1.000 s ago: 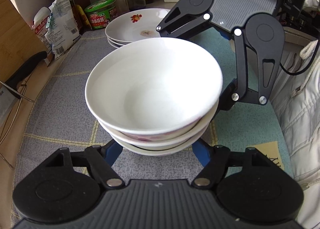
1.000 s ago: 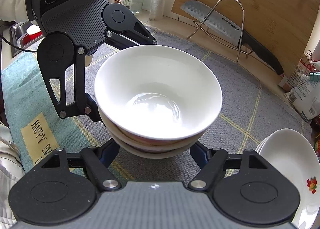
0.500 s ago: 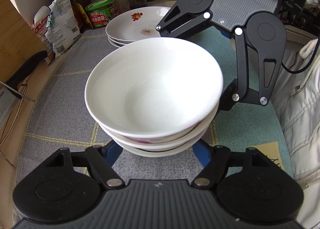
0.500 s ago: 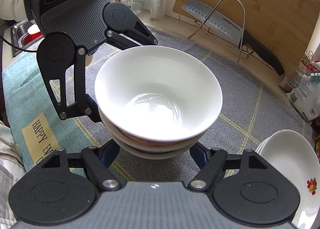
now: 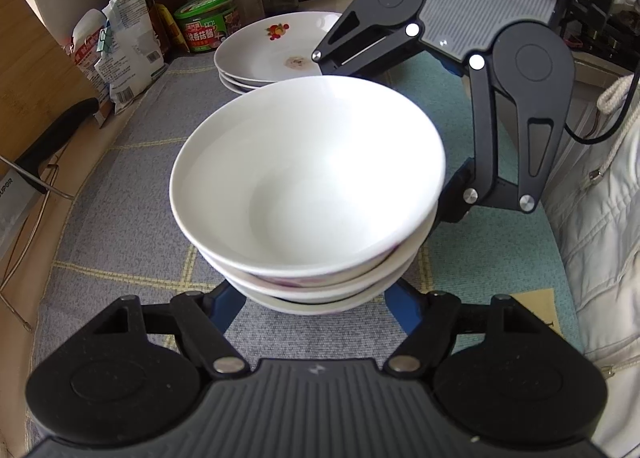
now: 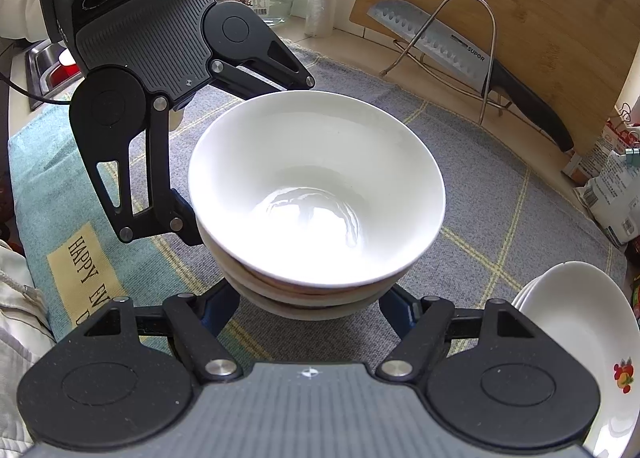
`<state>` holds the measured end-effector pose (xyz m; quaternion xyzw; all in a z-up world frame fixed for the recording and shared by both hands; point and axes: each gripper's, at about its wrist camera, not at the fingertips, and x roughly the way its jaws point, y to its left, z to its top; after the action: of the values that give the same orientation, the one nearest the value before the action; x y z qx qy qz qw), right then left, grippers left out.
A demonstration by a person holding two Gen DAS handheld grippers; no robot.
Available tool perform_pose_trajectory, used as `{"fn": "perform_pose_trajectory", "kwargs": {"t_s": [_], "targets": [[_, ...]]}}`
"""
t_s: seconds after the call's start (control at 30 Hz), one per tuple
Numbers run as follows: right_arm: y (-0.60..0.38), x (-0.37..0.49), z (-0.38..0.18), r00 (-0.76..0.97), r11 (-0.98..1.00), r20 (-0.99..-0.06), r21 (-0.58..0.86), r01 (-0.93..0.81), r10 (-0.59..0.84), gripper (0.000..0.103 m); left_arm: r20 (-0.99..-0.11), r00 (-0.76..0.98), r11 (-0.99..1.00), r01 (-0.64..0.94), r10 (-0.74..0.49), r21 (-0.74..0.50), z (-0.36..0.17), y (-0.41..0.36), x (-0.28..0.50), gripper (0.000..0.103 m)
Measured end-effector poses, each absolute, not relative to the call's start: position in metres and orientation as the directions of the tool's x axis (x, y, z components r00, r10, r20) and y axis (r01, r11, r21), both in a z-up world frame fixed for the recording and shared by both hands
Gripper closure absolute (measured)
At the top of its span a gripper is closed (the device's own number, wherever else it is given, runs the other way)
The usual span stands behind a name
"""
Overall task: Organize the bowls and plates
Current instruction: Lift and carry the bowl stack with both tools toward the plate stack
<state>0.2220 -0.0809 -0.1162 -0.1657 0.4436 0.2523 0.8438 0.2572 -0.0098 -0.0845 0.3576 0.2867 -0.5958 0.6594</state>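
Three white bowls are nested in a stack [image 5: 308, 177] [image 6: 316, 185] on the grey checked mat [image 5: 120, 217]. My left gripper [image 5: 316, 304] reaches in from one side; its blue fingers [image 5: 230, 308] close in on the lowest bowl's base, with the tips hidden under the stack. My right gripper [image 6: 310, 304] does the same from the opposite side, its blue fingers [image 6: 222, 308] against that same base. Each gripper's black linkage shows beyond the stack in the other's view. A pile of white plates [image 5: 276, 49] [image 6: 576, 322] with a fruit print sits further along the mat.
A knife [image 6: 440, 45] rests on a wire rack before a leaning wooden board [image 6: 540, 17]. Bottles, jars and a green tub [image 5: 206, 23] crowd the wall behind the plates. A packet [image 5: 124, 53] stands by the board. A person's white jacket [image 5: 600, 217] borders the counter.
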Motion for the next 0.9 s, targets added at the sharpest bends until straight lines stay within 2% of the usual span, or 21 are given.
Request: {"fn": "perform_pose_trajectory", "kwargs": {"t_s": [0.57,0.9], "targets": [[-0.093,0.216,-0.090,0.487,0.795,-0.822,-0.071,-0.603,0.296,0.023,-0.797,0.171,0.070,0.985,-0.579,0.160,-0.058,-0.017,0.250,0.028],[-0.118,0.208,-0.068,0.515,0.796,-0.808,-0.099,-0.597,0.287,0.023,-0.788,0.204,0.064,0.976,-0.581,0.206,-0.035,-0.046,0.248,0.028]]}}
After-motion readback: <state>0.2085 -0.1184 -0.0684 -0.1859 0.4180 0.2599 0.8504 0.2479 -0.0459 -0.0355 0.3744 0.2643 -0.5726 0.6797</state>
